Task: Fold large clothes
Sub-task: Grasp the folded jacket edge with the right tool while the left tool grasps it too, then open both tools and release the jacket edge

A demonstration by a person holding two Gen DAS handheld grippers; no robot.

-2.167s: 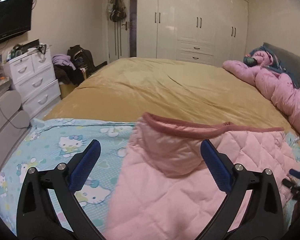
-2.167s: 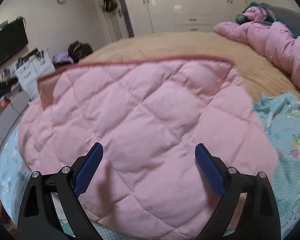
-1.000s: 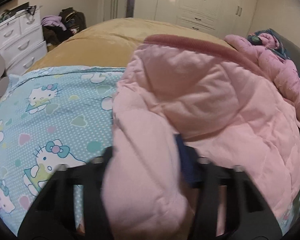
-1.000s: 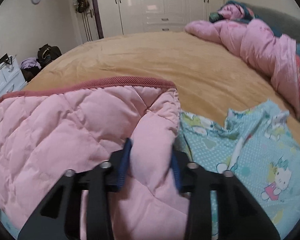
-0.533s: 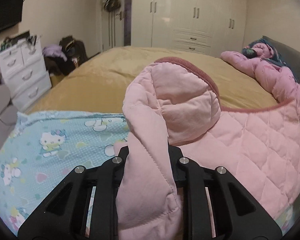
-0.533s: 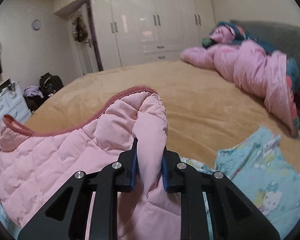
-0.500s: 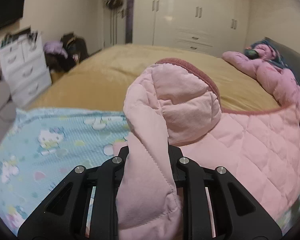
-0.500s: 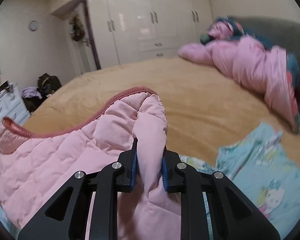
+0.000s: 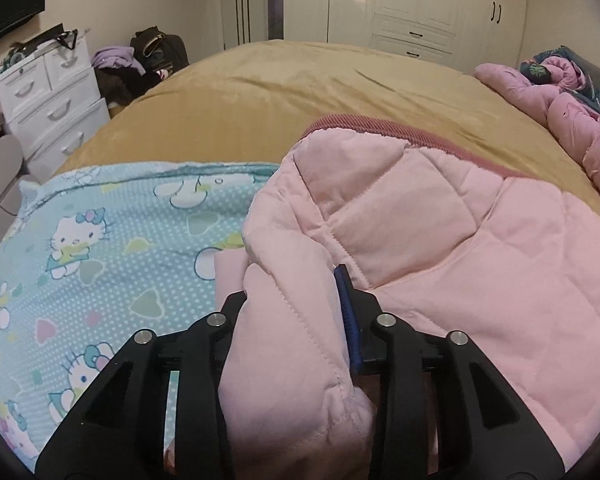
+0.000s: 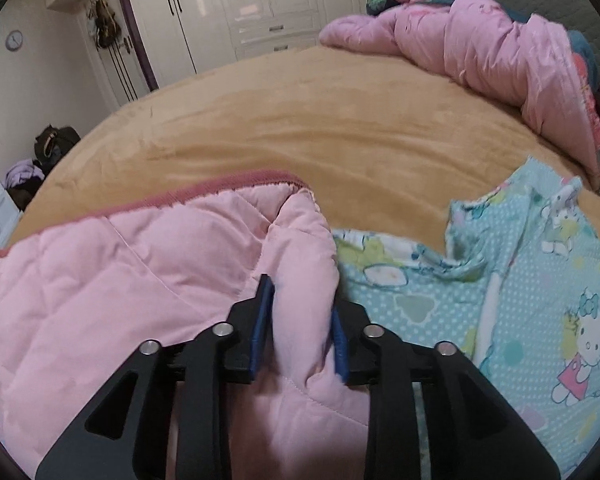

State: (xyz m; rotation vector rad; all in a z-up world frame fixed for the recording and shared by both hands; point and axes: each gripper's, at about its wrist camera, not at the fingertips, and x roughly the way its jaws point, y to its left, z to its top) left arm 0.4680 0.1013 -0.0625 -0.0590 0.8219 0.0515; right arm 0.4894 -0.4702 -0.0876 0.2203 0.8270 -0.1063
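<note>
A pink quilted garment (image 9: 440, 240) with a dusty-rose ribbed hem lies on a turquoise cartoon-cat sheet (image 9: 100, 240) at the near edge of the bed. My left gripper (image 9: 292, 296) has a puffy fold of the garment's left side between its jaws. They are opening, and the blue pad (image 9: 346, 320) has come off the cloth. In the right wrist view, my right gripper (image 10: 300, 308) straddles a fold of the garment (image 10: 120, 272) at its right corner. Its jaws are opening too, with blue pads (image 10: 262, 320) showing on both sides of the fold. The sheet (image 10: 540, 300) spreads to the right.
The bed's tan cover (image 9: 300, 100) stretches away beyond the garment. A crumpled pink duvet (image 10: 500, 48) lies at the headboard side on the right. White drawers (image 9: 52, 92) and a pile of bags (image 9: 156, 52) stand by the left wall, with white wardrobes (image 9: 420, 0) behind.
Both grippers have come down toward the bed with the garment's corners. Their jaws, tight on the folds half a second ago, now stand wider with the blue pads showing.
</note>
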